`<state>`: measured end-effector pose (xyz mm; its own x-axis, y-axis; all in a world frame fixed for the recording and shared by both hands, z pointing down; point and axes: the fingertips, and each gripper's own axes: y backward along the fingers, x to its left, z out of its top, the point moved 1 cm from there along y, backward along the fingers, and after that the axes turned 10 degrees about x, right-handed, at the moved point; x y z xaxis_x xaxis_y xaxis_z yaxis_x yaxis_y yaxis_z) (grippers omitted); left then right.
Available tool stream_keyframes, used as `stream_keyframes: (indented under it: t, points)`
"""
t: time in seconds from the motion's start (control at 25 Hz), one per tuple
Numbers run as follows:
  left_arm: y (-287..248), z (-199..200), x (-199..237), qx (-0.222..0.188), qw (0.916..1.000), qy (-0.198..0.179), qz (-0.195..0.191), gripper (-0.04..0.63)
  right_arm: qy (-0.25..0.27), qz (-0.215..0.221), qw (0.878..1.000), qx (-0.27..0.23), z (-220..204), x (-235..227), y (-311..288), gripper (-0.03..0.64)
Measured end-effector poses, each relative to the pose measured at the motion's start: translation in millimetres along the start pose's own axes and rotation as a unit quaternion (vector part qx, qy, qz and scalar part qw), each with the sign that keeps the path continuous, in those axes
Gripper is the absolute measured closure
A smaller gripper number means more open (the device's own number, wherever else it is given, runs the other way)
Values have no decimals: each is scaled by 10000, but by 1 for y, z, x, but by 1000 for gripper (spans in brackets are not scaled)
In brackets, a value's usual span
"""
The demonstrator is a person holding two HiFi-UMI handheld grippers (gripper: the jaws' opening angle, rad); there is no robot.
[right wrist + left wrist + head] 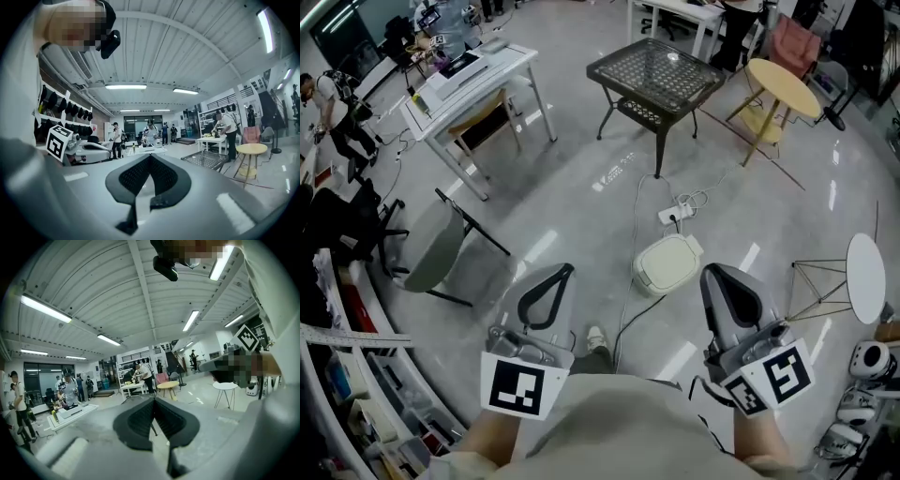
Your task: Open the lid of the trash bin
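Note:
The trash bin (667,262) is a small cream-white bin on the grey floor, seen from above with its lid down. Both grippers are held up near my body, well short of the bin. My left gripper (566,271) is to the bin's left, my right gripper (711,272) to its right. In the left gripper view the left gripper (153,398) has its dark pads meeting at the tip, with nothing between them. The right gripper (150,156) is shut the same way in the right gripper view. Both gripper views look across the room and the bin does not show in them.
A white power strip (675,214) with a cable lies just beyond the bin. Farther off stand a black mesh table (656,75), a yellow round table (781,86) and a white desk (469,80). A grey chair (441,248) is at left, a white side table (865,277) at right.

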<state>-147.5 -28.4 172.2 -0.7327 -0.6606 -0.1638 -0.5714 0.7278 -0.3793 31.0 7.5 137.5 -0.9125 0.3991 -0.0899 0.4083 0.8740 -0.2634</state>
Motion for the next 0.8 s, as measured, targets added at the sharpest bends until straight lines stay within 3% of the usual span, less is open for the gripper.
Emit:
stream_keyframes:
  t: [0.32,0.8]
  points:
    - [-31,-7,47,-27,9989,-223,-415,594,-144,-395,9991,-7,6,1,-53,614]
    - [-88,-27,37,261,9983,-14,-524,594,-685,-540,9948,534,-50,-43,-86,614]
